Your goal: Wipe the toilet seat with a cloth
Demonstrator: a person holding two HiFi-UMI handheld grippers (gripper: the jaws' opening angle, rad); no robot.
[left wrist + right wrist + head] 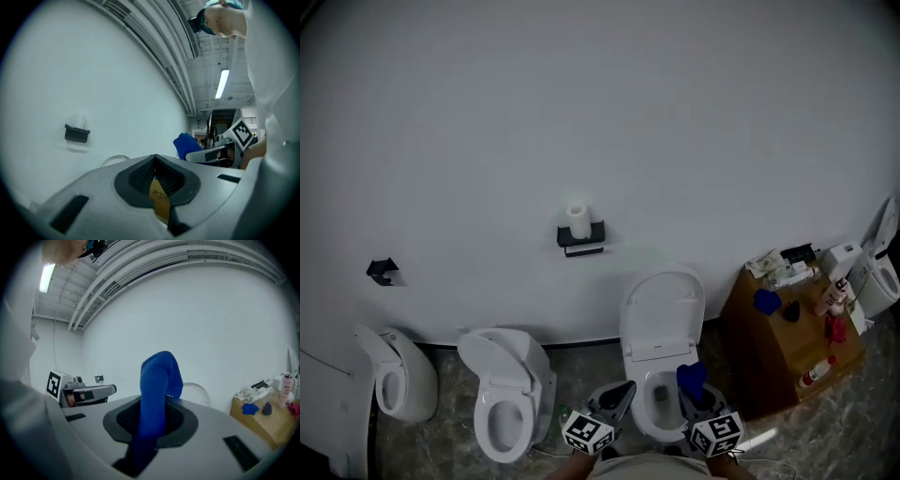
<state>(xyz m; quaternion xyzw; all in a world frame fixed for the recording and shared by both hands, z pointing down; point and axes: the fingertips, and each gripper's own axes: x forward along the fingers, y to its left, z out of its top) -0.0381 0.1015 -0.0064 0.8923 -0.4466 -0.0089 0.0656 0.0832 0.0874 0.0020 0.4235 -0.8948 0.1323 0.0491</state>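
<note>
Right gripper (698,398): at the bottom edge of the head view, its marker cube nearest the lens; the jaws are clamped on the blue cloth (692,378).
Blue cloth: a folded end stands up out of the right jaws and flops over at the top; in the head view it hangs over the right side of the bowl of the middle toilet (661,323). Whether it touches the porcelain cannot be told.
Left gripper (619,398): just beside the right one, on the left of the same toilet, with its jaws pressed together and nothing gripped between the pads. A yellow printed label shows low in the slit behind them.
Toilet seat (649,427): down on the bowl, white, directly in front of both grippers.
Lid (664,309): raised, leaning back toward the wall (581,112).
Other toilets: one with its lid up just to the left (508,394), and another farther left (394,380).
Paper roll (577,219): upright on a black holder (581,238) fixed to the wall, above and to the left of the middle toilet.
Wooden cabinet (773,361): right of the middle toilet; on its top lie bottles, a blue item, a dark item and a red one.
</note>
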